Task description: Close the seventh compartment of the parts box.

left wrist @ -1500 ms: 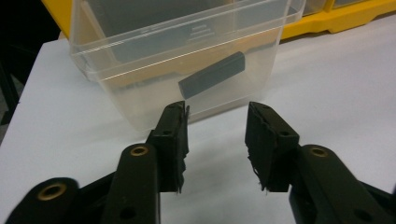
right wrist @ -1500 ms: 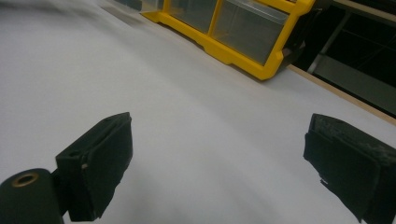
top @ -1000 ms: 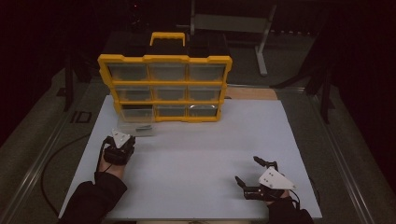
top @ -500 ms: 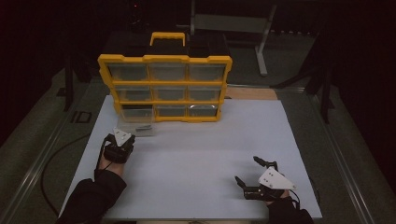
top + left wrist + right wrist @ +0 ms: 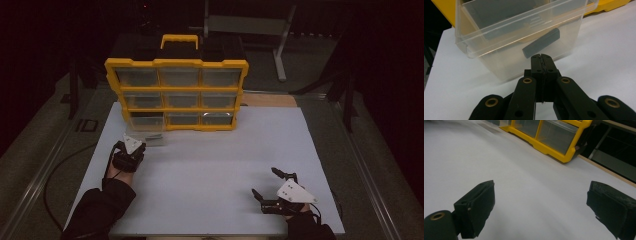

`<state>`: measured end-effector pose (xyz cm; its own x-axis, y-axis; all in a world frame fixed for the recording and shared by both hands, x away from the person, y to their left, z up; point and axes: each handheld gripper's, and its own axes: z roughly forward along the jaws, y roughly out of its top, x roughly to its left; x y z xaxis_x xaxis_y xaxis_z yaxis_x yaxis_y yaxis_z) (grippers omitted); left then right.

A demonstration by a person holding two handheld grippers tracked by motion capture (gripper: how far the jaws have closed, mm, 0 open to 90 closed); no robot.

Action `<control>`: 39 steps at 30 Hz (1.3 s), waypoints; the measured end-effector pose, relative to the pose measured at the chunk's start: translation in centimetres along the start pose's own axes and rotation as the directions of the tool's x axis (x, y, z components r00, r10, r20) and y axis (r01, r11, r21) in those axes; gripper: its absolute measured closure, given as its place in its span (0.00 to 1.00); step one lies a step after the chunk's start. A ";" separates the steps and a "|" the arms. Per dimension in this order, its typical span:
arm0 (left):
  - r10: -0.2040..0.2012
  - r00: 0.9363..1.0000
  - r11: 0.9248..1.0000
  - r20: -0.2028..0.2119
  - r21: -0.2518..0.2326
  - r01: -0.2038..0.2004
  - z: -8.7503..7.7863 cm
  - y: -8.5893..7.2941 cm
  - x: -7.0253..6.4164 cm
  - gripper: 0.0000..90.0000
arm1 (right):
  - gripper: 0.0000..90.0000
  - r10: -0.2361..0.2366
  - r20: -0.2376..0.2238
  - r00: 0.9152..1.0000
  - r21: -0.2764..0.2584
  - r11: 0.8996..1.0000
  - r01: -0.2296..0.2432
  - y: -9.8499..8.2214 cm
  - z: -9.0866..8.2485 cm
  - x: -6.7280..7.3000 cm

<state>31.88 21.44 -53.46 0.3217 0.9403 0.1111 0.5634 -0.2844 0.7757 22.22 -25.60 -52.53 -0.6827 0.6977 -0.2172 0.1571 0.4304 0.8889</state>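
My left gripper (image 5: 131,150) has crept slightly toward the clear drawer (image 5: 519,37), which now sits just past its fingers (image 5: 541,62).

A yellow organizer (image 5: 176,95) with a black top handle stands upright at the far side of the white table (image 5: 210,170), its front a three-by-three grid of clear drawers. One clear drawer (image 5: 519,32) is pulled out and rests on the table just before the organizer's lower-left corner (its slot there looks vacant). Inside it lies a small dark grey bar (image 5: 541,43), tilted against the front wall.
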 end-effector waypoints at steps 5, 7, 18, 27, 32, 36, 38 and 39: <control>0.008 1.000 1.000 0.004 0.007 -0.008 0.3 0.0 0.0 1.00 | 0.09 -0.004 -0.001 1.000 0.001 1.000 0.004 0.0 0.0 0.0; 0.010 1.000 1.000 0.005 0.009 -0.010 0.3 0.1 0.0 1.00 | 0.09 -0.004 -0.001 1.000 0.001 1.000 0.004 0.0 0.0 0.0; 0.011 1.000 1.000 0.000 0.012 -0.011 0.8 0.4 0.0 1.00 | 0.09 -0.004 0.002 1.000 0.000 1.000 0.004 -0.1 0.0 -0.1; 0.013 1.000 1.000 0.004 0.020 -0.013 0.9 0.5 0.3 1.00 | 0.09 -0.001 0.002 1.000 0.000 1.000 0.001 0.0 0.0 -0.1; 0.013 1.000 1.000 0.000 0.022 -0.013 1.1 0.8 0.5 1.00 | 0.09 -0.001 0.004 1.000 0.000 1.000 0.001 0.0 0.0 -0.1; 0.021 1.000 1.000 -0.003 0.021 -0.021 1.1 1.0 0.4 1.00 | 0.09 -0.002 0.004 1.000 0.000 1.000 0.002 0.0 0.0 -0.1; 0.020 1.000 1.000 -0.006 0.020 -0.020 1.2 1.1 0.5 1.00 | 0.09 -0.002 0.006 1.000 0.001 1.000 0.002 -0.1 0.0 -0.1; 0.018 1.000 1.000 -0.006 0.019 -0.018 1.2 1.1 0.5 1.00 | 0.09 -0.002 0.006 1.000 0.001 1.000 0.002 -0.1 0.0 -0.1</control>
<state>33.60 21.39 -53.25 0.3272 0.9362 0.1286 0.5723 -0.3046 0.7614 22.29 -25.68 -52.56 -0.6787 0.7002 -0.2218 0.1563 0.4328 0.8878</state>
